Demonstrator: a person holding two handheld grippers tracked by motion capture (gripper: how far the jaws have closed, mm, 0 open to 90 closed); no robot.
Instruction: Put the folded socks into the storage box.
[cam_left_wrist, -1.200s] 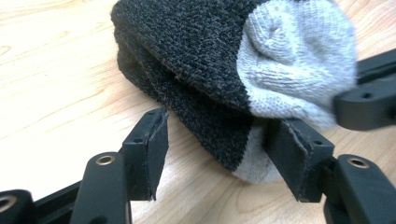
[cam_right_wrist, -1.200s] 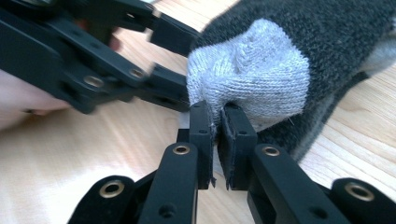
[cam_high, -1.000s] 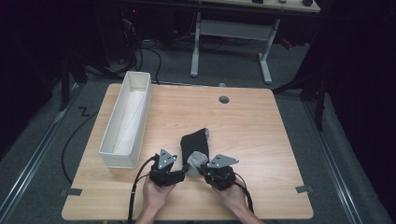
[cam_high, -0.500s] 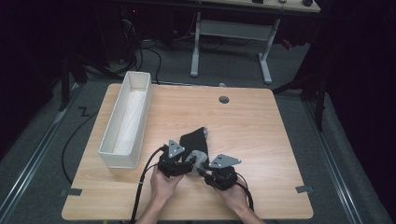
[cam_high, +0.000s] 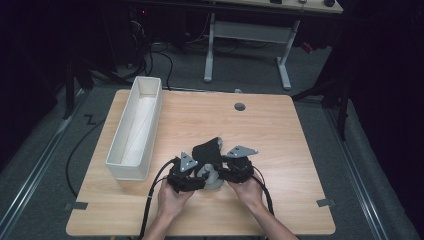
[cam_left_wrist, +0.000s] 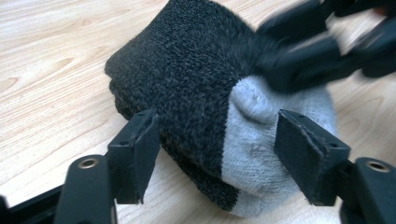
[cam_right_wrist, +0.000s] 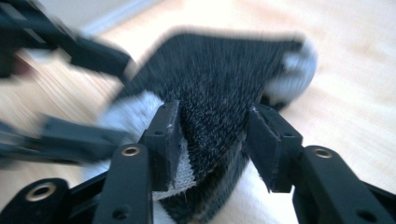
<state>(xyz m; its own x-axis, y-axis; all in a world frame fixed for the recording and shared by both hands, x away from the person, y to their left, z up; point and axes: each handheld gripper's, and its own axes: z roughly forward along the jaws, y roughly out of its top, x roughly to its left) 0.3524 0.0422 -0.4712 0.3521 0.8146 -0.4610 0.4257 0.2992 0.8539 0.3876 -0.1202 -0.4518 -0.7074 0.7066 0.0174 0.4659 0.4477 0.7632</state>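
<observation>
Near the front of the wooden desk (cam_high: 280, 130) lies a folded black-and-grey sock (cam_left_wrist: 210, 93), straddled by the left gripper (cam_left_wrist: 215, 149) and right gripper (cam_right_wrist: 210, 140), both spread and just widening, pressing nothing; next probably clamping and lifting toward the white bin (cam_high: 125, 170).

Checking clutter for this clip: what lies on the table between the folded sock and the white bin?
Nothing: in the high view, bare wood table separates the dark sock from the white bin.

Long white bin (cam_high: 134, 131) standing along the left side of the wooden tabletop (cam_high: 280, 135); round grommet hole (cam_high: 240, 106) near the far edge; white-legged desk (cam_high: 245, 35) on the floor beyond.
</observation>
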